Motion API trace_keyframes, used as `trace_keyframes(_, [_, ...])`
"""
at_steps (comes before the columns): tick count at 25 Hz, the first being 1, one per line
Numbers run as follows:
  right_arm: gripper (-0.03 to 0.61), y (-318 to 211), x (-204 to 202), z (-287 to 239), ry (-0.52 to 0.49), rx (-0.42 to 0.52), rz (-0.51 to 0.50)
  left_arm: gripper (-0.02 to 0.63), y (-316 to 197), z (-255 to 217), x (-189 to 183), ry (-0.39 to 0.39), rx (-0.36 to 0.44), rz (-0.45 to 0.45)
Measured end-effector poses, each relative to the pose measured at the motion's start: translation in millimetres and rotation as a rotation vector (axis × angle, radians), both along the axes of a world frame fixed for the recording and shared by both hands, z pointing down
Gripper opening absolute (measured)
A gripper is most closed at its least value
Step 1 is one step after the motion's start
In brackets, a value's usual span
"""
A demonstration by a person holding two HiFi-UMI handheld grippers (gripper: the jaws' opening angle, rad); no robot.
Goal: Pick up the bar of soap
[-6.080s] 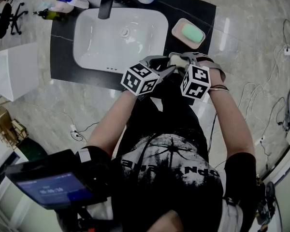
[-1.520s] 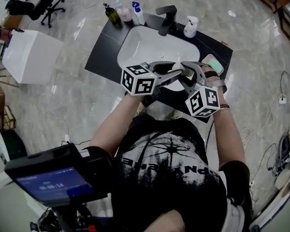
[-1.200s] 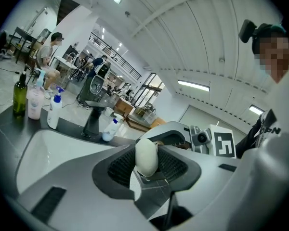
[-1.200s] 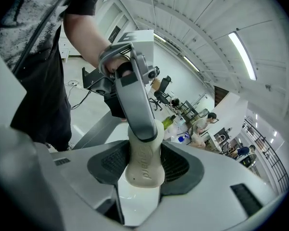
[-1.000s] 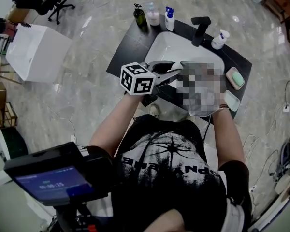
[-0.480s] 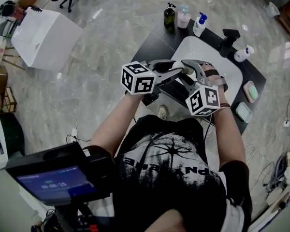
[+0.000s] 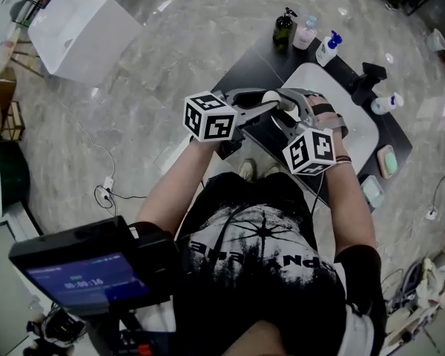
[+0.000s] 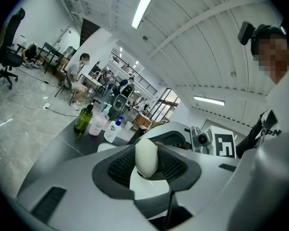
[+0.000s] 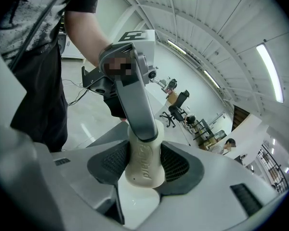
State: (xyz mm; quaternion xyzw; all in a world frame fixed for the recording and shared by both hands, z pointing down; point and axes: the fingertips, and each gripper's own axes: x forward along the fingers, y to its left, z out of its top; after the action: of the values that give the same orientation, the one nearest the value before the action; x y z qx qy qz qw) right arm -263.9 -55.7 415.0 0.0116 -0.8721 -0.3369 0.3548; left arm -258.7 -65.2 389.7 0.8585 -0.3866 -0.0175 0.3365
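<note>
Since the earlier frames the sink (image 7: 352, 121) and its black counter (image 7: 261, 56) had slid off to the right of both grippers, which suggested the person was turning away from it. The left gripper (image 8: 148, 163) and the right gripper (image 9: 145, 166) each pinched one end of the white bar of soap (image 7: 271, 97), held in the air between them, so the pick-up looked done. A green bar (image 7: 386, 160) lay far to the right of the right gripper.
</note>
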Motion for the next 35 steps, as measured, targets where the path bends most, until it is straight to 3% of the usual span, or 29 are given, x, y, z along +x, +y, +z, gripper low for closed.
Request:
trace_keyframes(16, [0.207,3.2,-10.6,10.9,-0.017,-0.042,-0.131,0.152,1.5,11.1,-11.6,-0.016,-0.043,-0.146])
trace_keyframes(31, [0.207,-40.7,-69.3,92.1,0.051,-0.187,-0.003,0.152,-44.6,93.0,-71.3,0.038,-0.176,-0.026])
trace_keyframes(35, [0.207,-42.3,-70.1,106.5,0.058,-0.215,0.018,0.152,-46.7,107.8,-71.7,0.033,-0.205,-0.004])
